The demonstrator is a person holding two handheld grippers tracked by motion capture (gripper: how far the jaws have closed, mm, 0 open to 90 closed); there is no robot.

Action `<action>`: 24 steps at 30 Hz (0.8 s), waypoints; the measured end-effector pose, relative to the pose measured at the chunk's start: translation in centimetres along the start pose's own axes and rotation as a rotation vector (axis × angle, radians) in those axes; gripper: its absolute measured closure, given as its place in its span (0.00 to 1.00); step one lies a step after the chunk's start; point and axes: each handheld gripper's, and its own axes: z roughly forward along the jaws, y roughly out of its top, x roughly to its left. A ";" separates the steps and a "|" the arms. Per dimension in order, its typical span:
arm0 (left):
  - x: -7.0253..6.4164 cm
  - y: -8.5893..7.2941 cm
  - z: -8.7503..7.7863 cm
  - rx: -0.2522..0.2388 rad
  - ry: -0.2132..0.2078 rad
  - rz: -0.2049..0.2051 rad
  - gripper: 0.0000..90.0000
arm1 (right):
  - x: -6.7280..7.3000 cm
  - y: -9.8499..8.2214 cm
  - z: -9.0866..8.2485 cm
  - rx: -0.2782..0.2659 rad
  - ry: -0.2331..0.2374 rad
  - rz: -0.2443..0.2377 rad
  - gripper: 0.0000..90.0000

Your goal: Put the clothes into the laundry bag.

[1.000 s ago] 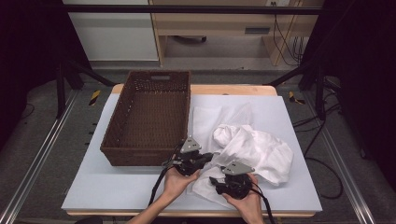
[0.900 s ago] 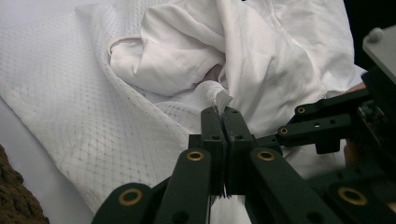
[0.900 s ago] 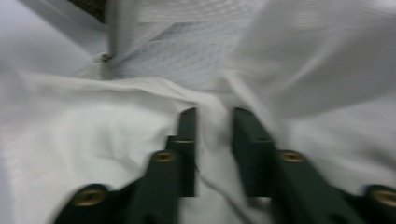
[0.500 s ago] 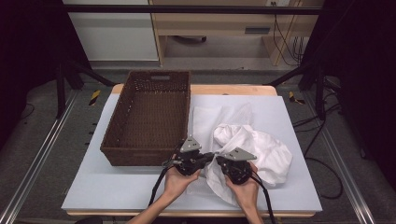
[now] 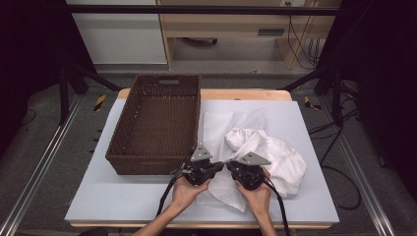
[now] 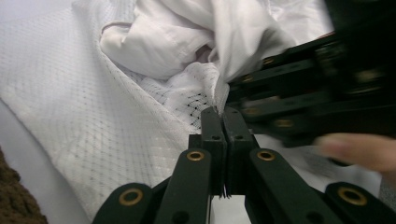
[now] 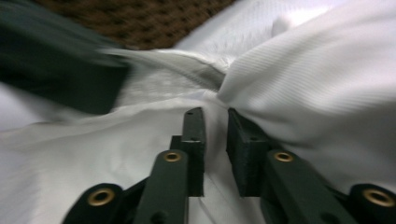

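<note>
Right gripper [image 5: 237, 165] shifted toward left gripper [image 5: 220, 166], one white garment [image 5: 275, 155], one basket [image 5: 156, 123]

A dark brown wicker basket [image 5: 157, 125], rectangular and open at the top, is seen standing on the left half of the counter [image 5: 314, 132], its long sides running away from the near edge. A handle slot is cut into its far wall, and nothing is seen inside it. The counter is covered by a pale blue-grey sheet, with a light wooden edge showing along the far side. Beyond it, a wooden desk [image 5: 231, 29] is placed against the back, beside a white cabinet [image 5: 118, 34]. Black frame legs [image 5: 74, 78] are set at either side, and cables [image 5: 344, 172] are trailed across the grey floor [image 5: 44, 162] on the right.
</note>
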 end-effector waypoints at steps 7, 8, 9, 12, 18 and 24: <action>0.0 0.0 0.0 -0.001 0.008 0.002 0.99 | 0.7 -1.1 -3.2 0.017 0.098 -0.023 0.63; 0.0 -0.1 0.0 -0.002 0.007 0.003 0.99 | 1.1 -1.8 -3.0 0.043 0.109 -0.028 0.61; 0.0 -0.1 0.0 -0.002 0.007 0.004 0.99 | 1.4 -2.2 -2.7 0.060 0.115 -0.040 0.60; -0.1 -0.1 -0.1 -0.001 0.007 0.003 0.99 | 1.8 -3.2 -1.4 0.129 0.093 -0.064 0.68; -0.1 -0.1 -0.1 -0.003 0.007 0.000 0.99 | 1.1 -2.6 -0.7 0.171 0.071 -0.026 1.00; -0.1 0.0 -0.3 -0.009 0.001 -0.002 0.99 | 1.1 -0.7 -0.4 0.107 -0.002 -0.021 1.00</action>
